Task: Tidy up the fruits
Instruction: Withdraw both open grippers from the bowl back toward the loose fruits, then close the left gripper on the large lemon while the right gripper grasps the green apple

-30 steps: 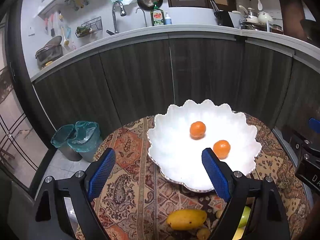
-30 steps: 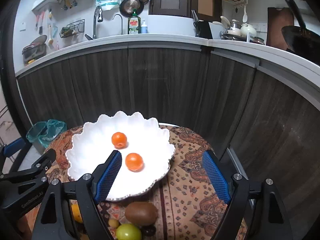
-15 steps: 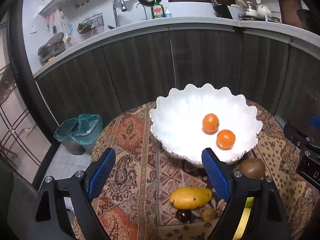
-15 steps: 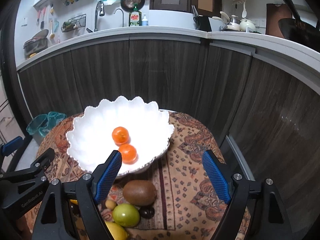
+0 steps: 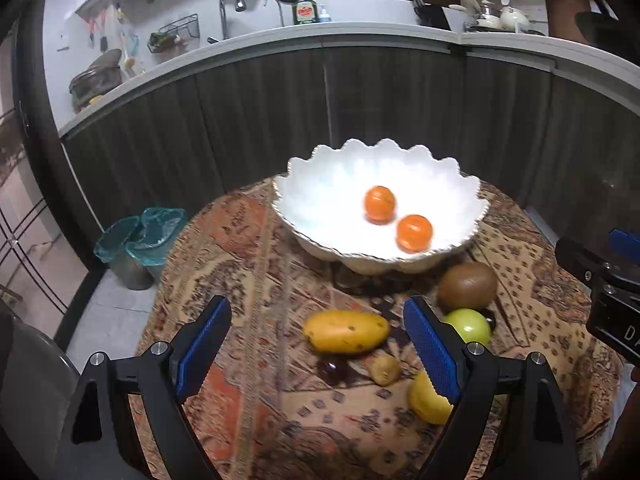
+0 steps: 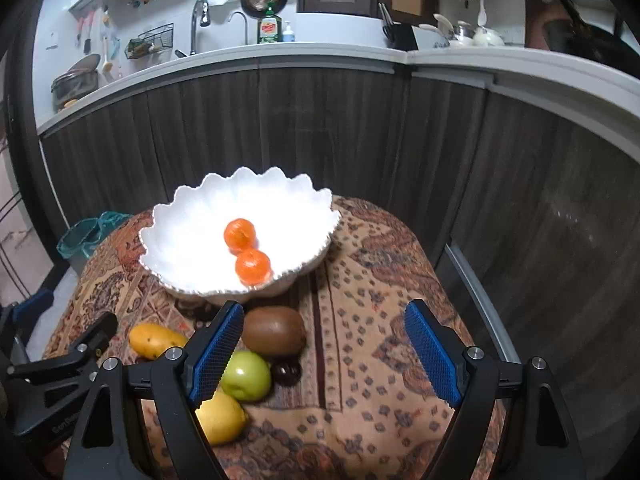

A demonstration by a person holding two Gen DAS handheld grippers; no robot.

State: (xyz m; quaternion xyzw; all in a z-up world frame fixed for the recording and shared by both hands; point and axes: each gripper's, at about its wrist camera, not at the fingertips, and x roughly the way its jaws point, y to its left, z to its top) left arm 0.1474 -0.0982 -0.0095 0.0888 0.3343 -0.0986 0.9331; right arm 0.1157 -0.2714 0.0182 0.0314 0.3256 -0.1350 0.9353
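Observation:
A white scalloped bowl (image 5: 320, 200) (image 6: 192, 232) stands on a patterned cloth and holds two oranges (image 5: 380, 203) (image 6: 252, 267). In front of it on the cloth lie a yellow mango (image 5: 346, 331) (image 6: 154, 340), a brown kiwi (image 5: 467, 286) (image 6: 274, 330), a green apple (image 5: 470, 326) (image 6: 246, 376), a lemon (image 5: 430, 400) (image 6: 220, 418) and two small dark and tan fruits (image 5: 332, 369). My left gripper (image 5: 316, 350) is open and empty above the mango. My right gripper (image 6: 324, 356) is open and empty, right of the kiwi.
The round table's patterned cloth (image 6: 380, 320) ends near dark kitchen cabinets (image 5: 360, 112) behind. A bin with a teal bag (image 5: 140, 240) stands on the floor at the left. The right gripper's body (image 5: 604, 292) shows at the right edge of the left wrist view.
Both grippers have drawn back from the bowl and lowered their view; the loose fruits in front of the bowl have come into sight. Both stay open.

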